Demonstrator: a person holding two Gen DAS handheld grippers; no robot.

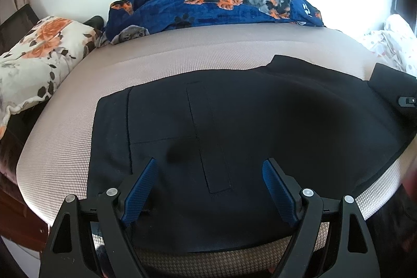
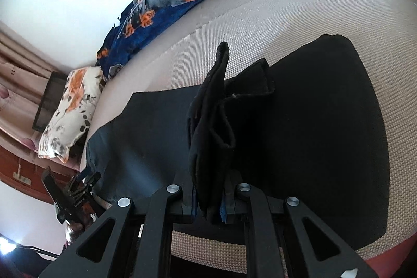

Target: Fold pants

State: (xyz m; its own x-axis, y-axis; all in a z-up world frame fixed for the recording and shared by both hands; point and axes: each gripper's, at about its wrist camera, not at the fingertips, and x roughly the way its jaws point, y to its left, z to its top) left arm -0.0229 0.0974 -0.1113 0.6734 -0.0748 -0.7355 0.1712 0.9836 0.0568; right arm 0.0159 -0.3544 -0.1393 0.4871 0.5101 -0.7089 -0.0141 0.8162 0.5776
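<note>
Black pants (image 1: 234,121) lie spread on a beige mattress (image 1: 182,54), waist end at the left with a back pocket seam showing. My left gripper (image 1: 209,173) is open, its blue pads (image 1: 140,192) just above the waist part near the front edge. My right gripper (image 2: 212,202) is shut on a bunched fold of the pants (image 2: 213,121), lifted upright above the cloth lying flat (image 2: 325,134). The left gripper also shows at the lower left of the right wrist view (image 2: 78,189).
A blue dog-print blanket (image 1: 213,7) lies along the far side of the bed. A floral pillow (image 1: 39,51) sits at the left, a white patterned cloth (image 1: 391,43) at the right. A dark wooden frame (image 2: 15,168) borders the mattress (image 2: 260,17).
</note>
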